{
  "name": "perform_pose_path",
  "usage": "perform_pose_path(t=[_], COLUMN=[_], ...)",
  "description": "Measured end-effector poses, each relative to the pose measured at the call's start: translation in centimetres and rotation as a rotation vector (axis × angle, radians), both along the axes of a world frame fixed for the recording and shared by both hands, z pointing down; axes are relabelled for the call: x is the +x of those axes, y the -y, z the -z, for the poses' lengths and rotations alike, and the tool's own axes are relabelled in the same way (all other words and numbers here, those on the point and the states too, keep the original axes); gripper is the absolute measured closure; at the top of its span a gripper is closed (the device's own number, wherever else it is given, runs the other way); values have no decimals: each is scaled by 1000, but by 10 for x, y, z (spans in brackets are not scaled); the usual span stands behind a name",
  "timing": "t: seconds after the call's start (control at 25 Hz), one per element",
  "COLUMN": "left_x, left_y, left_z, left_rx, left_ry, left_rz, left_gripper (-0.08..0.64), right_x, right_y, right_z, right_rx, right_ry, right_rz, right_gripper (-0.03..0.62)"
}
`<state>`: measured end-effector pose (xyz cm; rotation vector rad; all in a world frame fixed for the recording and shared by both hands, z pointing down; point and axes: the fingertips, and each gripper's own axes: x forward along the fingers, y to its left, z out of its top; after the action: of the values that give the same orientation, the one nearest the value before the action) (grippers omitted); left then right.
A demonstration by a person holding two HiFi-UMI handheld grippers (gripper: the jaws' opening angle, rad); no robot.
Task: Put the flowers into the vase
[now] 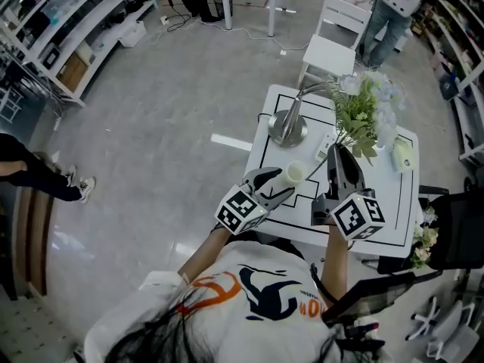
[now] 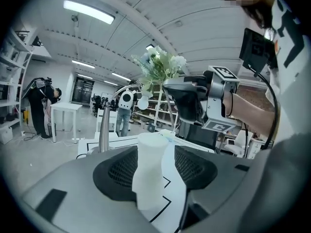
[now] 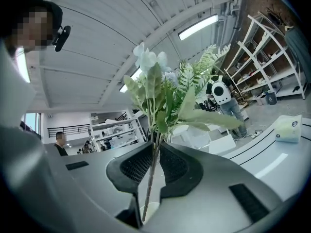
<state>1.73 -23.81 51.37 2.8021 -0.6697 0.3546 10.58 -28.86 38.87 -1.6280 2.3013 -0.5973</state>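
OK, labels first: the only print I can make out is the b/w square markers on each claw's cube (image 1: 240,210), plus an orange-and-navy graphic on the white shirt (image 1: 261,297). Its lettering is too small to read.

The left claw (image 1: 281,184) stands wide apart w/ the white vase (image 2: 150,171) upright between its pads. The vase sits close by the left pad w/ a clear gap to the right one, so it's not gripped. It stands on the bench (image 1: 389,187) at the 8 o'clock side.

The right claw (image 3: 154,165) is pinched on the stem of the flowers (image 1: 361,112). White blooms and green fern leaves fan out past its tips, at 1 o'clock from the vase.

The bench is white w/ black ruled outlines. A silver gooseneck stand (image 1: 287,129) sits at its 10 o'clock and a small pale gadget (image 1: 401,155) at 3 o'clock.

The room has a glossy grey floor (image 1: 174,89). A white chair (image 1: 333,48) sits at 12 o'clock beyond the bench, and shelving (image 1: 68,29) runs along the 10 o'clock side. Another person (image 1: 389,13) stands at 1 o'clock.
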Motion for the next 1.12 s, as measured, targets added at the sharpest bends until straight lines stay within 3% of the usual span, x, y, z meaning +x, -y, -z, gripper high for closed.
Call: perform_pose_path(t=[0.52,1.12], left_x=[15,21], left_y=[11,17], left_z=[-18,-28], left_rx=[-20,-69], left_ry=[62,23], left_rz=[-20,10], left_gripper=[327,327], right_x=[-37,-54], right_y=[12,4], right_z=[-23,-70], right_rx=[51,-20], right_ry=[-107,-223], right_rz=[115,202], right_gripper=[535,534])
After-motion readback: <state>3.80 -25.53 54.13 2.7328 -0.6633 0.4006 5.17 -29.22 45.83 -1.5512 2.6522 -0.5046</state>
